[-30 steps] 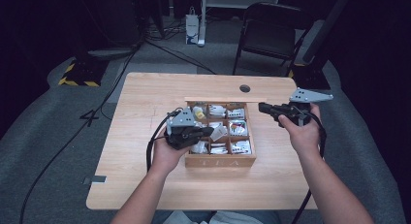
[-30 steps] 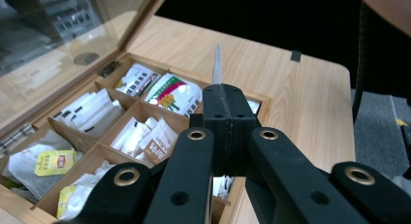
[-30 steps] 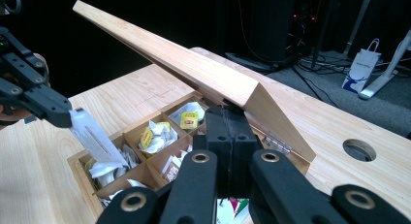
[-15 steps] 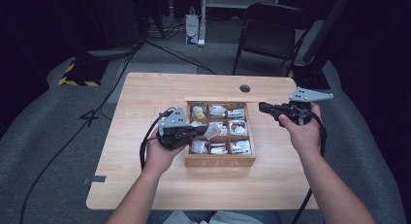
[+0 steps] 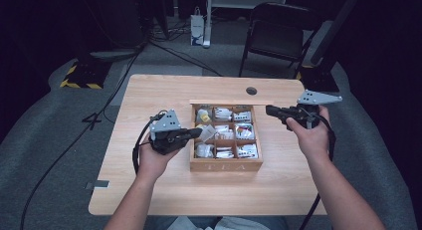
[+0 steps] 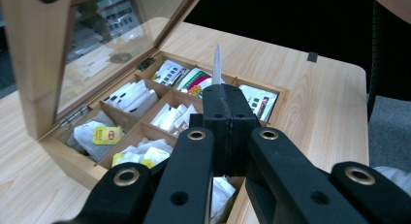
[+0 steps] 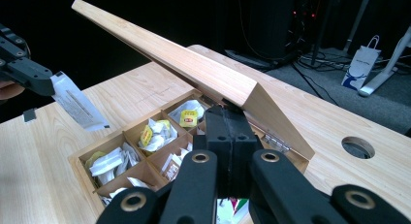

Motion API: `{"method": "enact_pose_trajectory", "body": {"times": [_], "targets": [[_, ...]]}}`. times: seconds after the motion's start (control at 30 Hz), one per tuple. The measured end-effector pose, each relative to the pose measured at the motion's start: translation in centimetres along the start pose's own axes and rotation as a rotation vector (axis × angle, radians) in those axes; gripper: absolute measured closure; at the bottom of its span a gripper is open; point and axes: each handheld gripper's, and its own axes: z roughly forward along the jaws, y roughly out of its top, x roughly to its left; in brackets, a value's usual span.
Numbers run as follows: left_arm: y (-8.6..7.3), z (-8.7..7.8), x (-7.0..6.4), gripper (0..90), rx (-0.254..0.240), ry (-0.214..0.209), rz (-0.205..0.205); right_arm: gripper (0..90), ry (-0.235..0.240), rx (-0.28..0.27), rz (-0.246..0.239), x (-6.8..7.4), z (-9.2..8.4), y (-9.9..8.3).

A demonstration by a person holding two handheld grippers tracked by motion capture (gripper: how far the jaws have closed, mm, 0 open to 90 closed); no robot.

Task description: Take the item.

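In the centre of the high view we see an open wooden tea box [image 5: 226, 165] on the counter [image 5: 149, 90], its compartments full of tea bags. The left tool [image 5: 199, 133], at the box's left edge, has its jaws pressed together on a white tea packet [image 6: 216, 64] held above the compartments. The right tool [image 5: 271, 110] sits at the box's upper right corner, jaws pressed together beside the raised lid [image 7: 194, 64].

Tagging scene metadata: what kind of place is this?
Looks like a dim studio or lab, not a home: a lone wooden table on grey carpet, cables trailing across the floor, a folding chair, and hazard-striped equipment.
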Motion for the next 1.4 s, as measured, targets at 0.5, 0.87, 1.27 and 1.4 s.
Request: {"method": "enact_pose_trajectory", "body": {"times": [0.5, 0.87, 1.27, 1.4], "targets": [[-1.5, -2.8, 1.2, 90.0, -0.016, 0.045, -0.005, 90.0, 0.001, 0.0, 0.001, 0.0, 0.0, 0.0], [-2.5, -4.7, 2.2, 90.0, -0.027, 0.072, -0.011, 90.0, 0.0, 0.0, 0.001, 0.0, 0.0, 0.0], [-4.7, -6.8, 4.0, 90.0, -0.009, 0.158, -0.052, 90.0, 0.001, 0.0, 0.001, 0.0, 0.0, 0.0], [-5.4, -7.2, 4.6, 90.0, 0.011, 0.192, -0.061, 90.0, 0.002, -0.001, 0.001, 0.0, 0.0, -0.1]]}}
